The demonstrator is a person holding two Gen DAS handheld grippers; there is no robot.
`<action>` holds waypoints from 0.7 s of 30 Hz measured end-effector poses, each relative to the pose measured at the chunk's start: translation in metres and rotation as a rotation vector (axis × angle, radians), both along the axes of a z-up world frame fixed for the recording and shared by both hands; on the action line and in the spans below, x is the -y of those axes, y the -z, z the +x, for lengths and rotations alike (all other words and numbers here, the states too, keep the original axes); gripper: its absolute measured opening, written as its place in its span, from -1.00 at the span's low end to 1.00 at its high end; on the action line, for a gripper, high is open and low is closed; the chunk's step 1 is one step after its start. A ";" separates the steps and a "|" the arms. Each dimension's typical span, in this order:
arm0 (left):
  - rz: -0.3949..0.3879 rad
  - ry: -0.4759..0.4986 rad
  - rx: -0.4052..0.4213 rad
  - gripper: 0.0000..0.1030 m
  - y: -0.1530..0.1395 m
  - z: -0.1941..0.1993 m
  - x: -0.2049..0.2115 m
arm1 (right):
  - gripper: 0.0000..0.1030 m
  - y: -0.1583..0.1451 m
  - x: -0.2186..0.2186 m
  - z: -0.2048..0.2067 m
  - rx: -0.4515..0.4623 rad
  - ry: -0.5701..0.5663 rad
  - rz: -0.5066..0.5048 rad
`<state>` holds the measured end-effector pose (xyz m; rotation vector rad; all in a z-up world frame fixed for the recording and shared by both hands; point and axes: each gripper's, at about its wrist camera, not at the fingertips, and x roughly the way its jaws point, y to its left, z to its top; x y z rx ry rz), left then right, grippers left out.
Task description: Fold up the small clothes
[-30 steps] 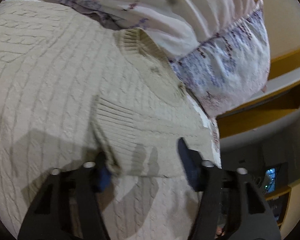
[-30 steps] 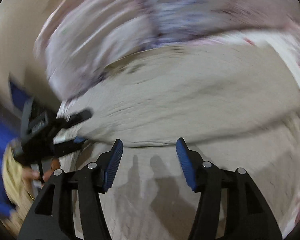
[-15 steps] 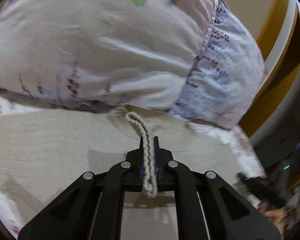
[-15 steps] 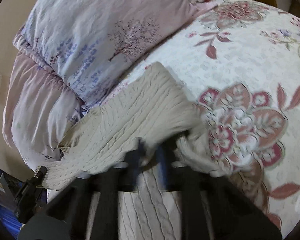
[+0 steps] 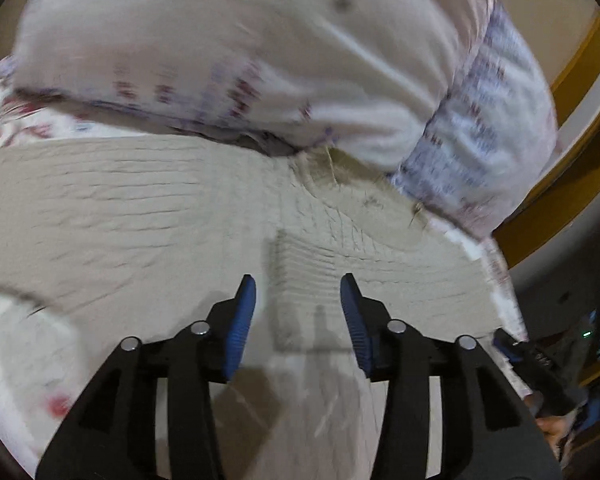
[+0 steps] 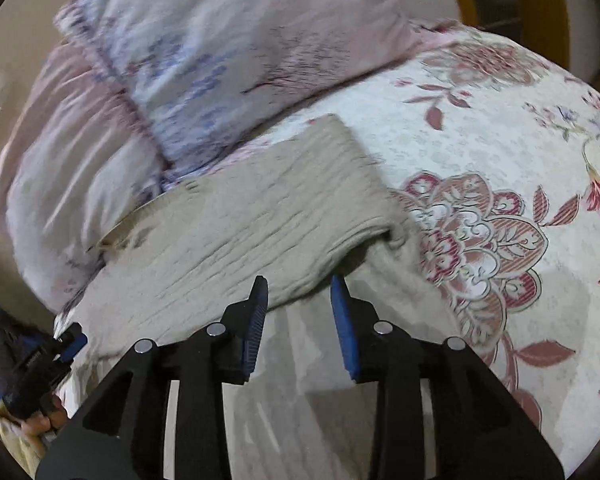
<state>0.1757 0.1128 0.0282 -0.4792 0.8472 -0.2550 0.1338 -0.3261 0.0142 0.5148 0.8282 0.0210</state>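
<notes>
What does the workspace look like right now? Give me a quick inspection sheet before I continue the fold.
Surface: floral bedspread, cream with red flowers.
Job's things: beige knit sweater lying on the bedspread, one layer folded over with the fold edge just ahead of the right gripper; neckline toward the pillow.
Clutter: pillow at the head of the bed, its lower edge overlapping the sweater's neckline side; no other loose items seen.
Grippers: left gripper open above the sweater, holding nothing; right gripper open at the fold edge, holding nothing.
Cables: nothing seen.
Surroundings: yellow wooden bed frame beyond the pillow; both views are motion-blurred.
</notes>
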 end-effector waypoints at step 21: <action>-0.409 -0.745 -0.078 -0.33 0.036 -0.073 -0.246 | -0.15 -0.004 -0.060 0.001 0.030 -0.249 0.053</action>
